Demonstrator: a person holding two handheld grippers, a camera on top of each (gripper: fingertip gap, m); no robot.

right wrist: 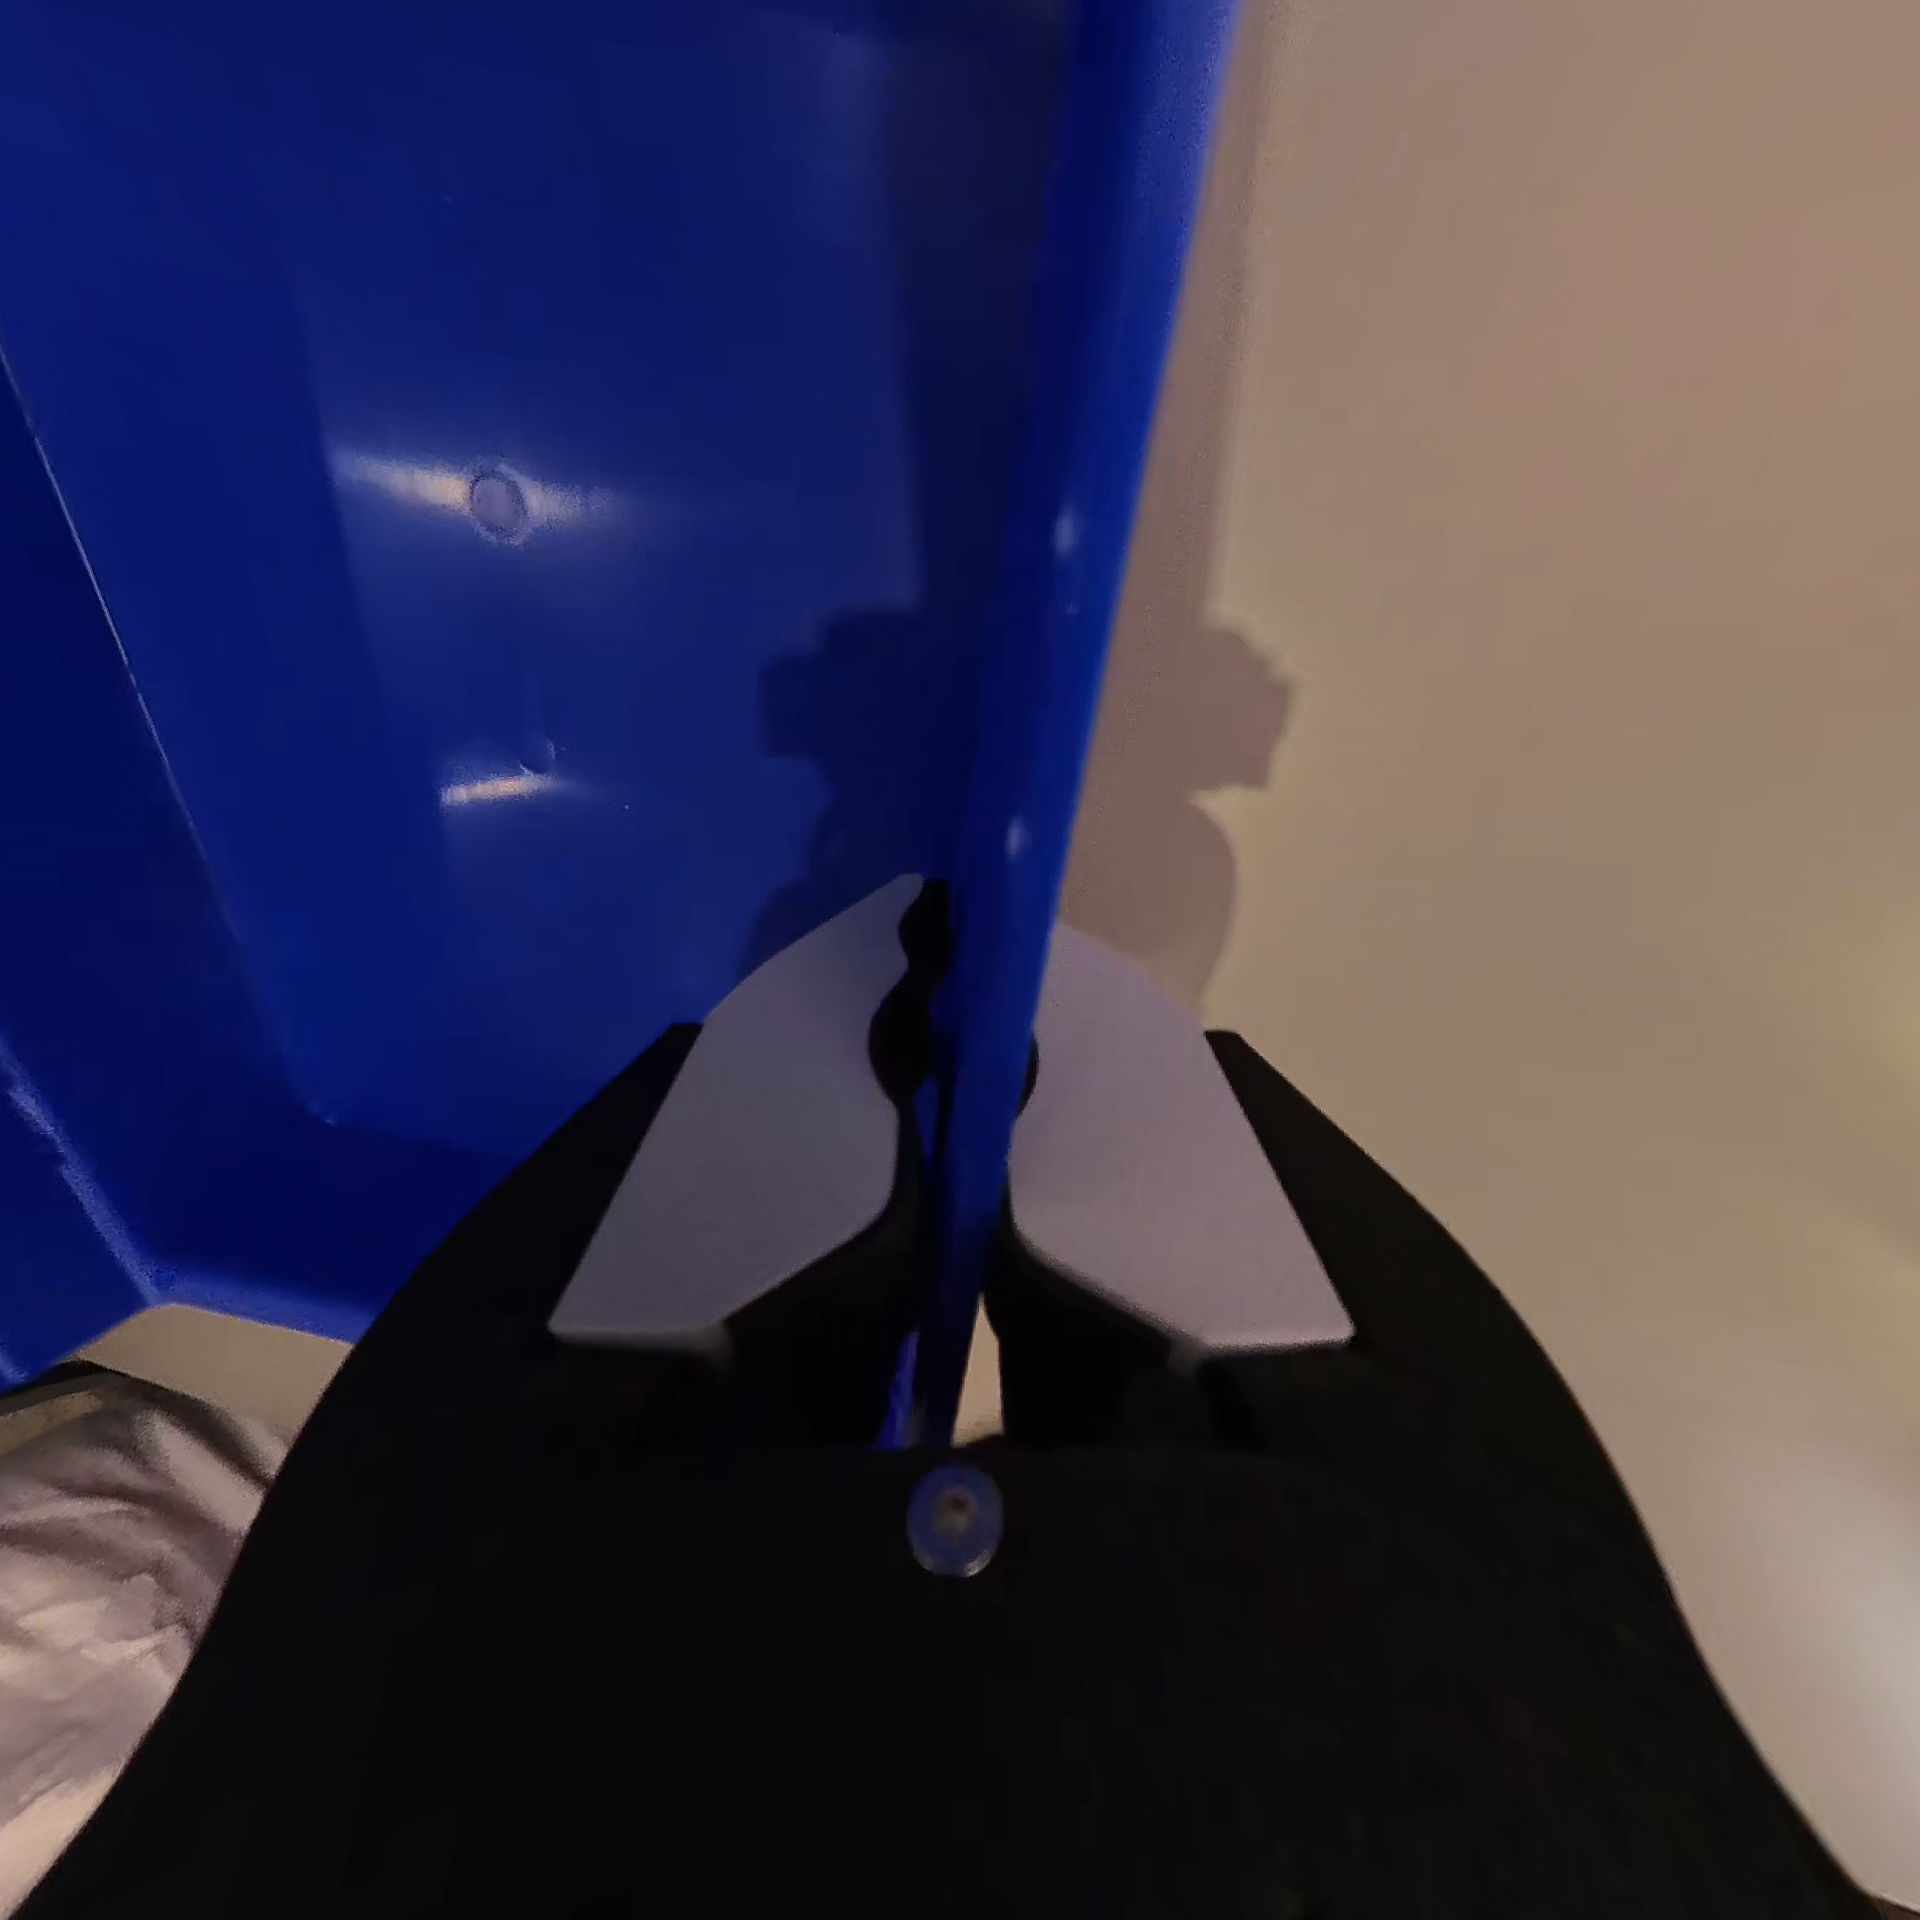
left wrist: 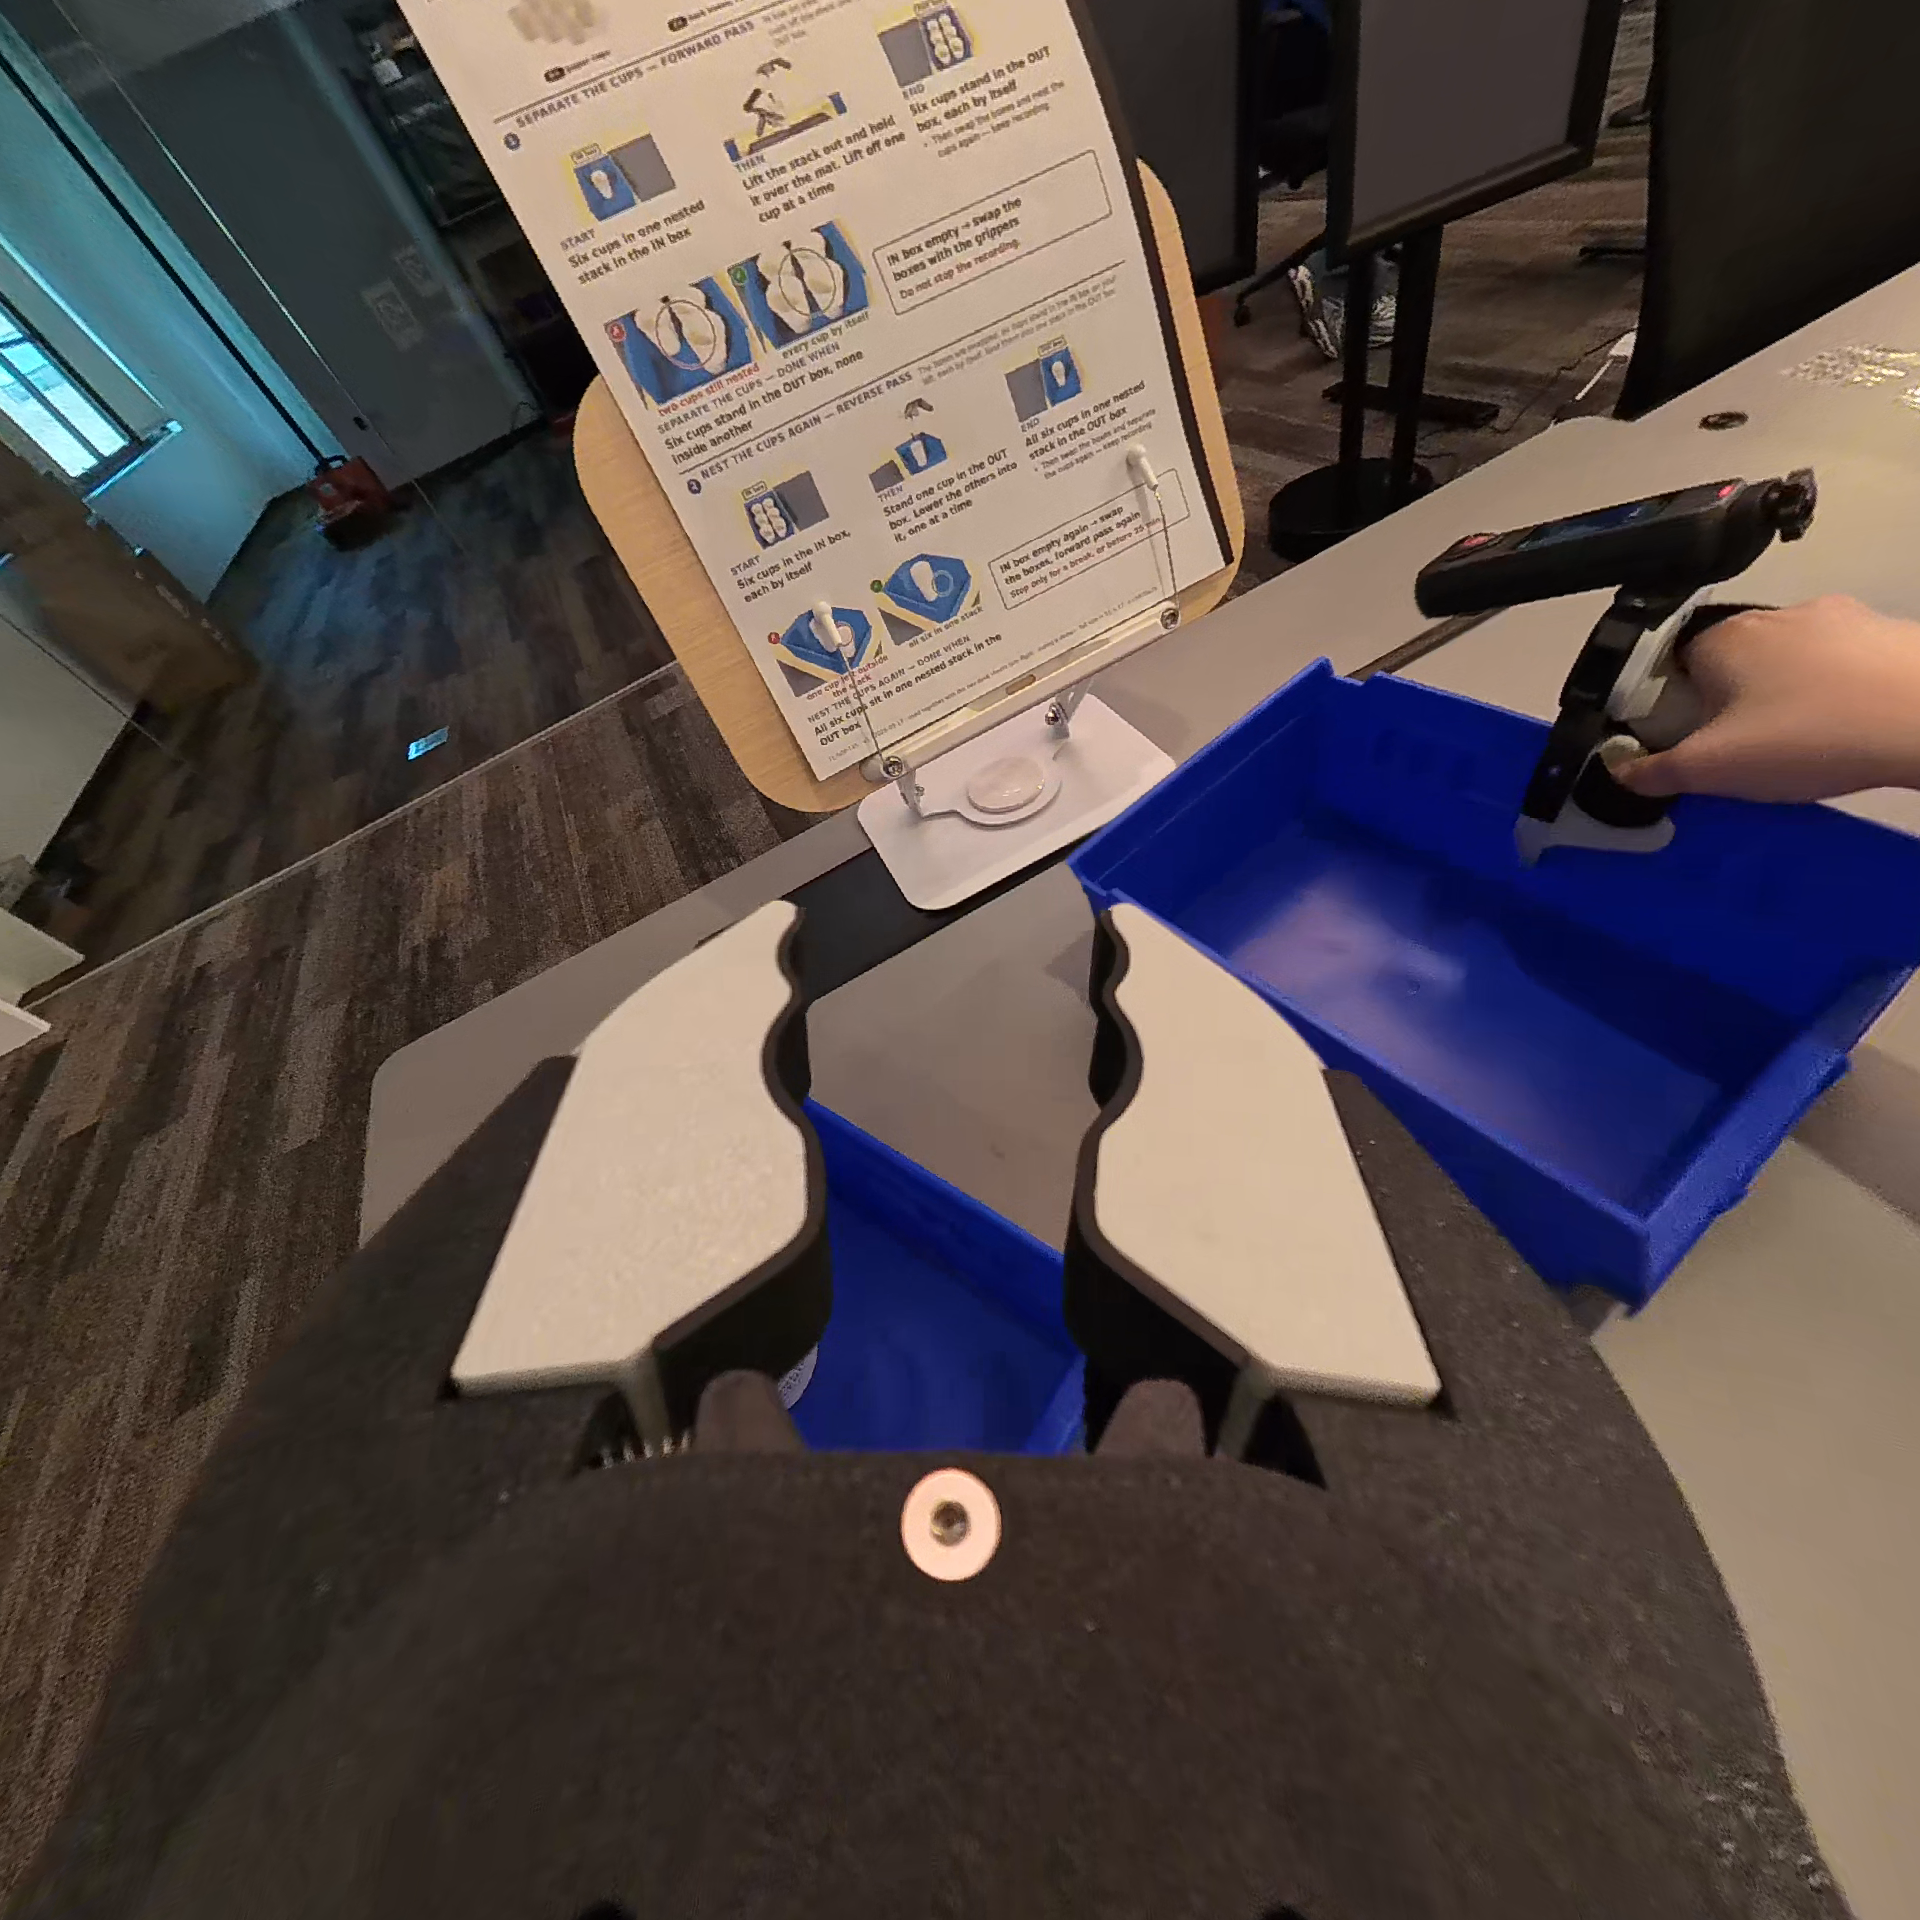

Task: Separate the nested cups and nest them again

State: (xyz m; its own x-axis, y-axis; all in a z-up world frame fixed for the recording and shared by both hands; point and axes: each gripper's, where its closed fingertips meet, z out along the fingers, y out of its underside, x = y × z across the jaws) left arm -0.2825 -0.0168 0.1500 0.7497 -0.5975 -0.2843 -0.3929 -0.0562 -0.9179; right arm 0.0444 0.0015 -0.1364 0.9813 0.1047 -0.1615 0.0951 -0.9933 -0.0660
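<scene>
Blue bin [right wrist: 582, 520] wall between right gripper [right wrist: 966, 1029] fingers

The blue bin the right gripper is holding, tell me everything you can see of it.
The blue bin is a glossy, open-topped plastic box with sloped walls and a thick rim. It looks empty: no cups show inside. It sits skewed on the grey table, possibly partly lifted. The right gripper is clamped on one wall, one finger inside, one outside. A second blue bin lies nearer, apart.

One blue box [left wrist: 1455, 1018] [right wrist: 520, 623], open-topped glossy plastic, sits at the right of the left wrist view, its side wall pinched by the right gripper [right wrist: 982, 920]. A second box [left wrist: 935, 1299] shows at lower centre, mostly hidden.
</scene>
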